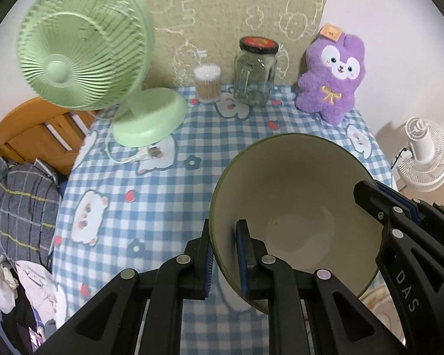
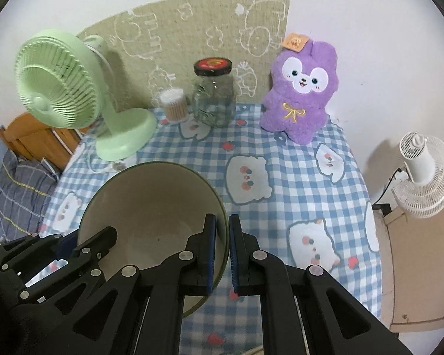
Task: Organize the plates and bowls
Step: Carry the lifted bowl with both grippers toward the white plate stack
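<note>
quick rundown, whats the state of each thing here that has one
cream bowl with green outside: empty, held off the table by both grippers
left gripper: shut on the bowl's rim
right gripper: shut on the opposite rim
glass jar with black lid: lid on, upright
green desk fan: upright
purple plush bunny: upright against the wall

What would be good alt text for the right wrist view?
Both the right gripper and left gripper clamp opposite rims of a cream bowl above a blue checked tablecloth. Behind stand a green fan, glass jar and purple plush.
</note>
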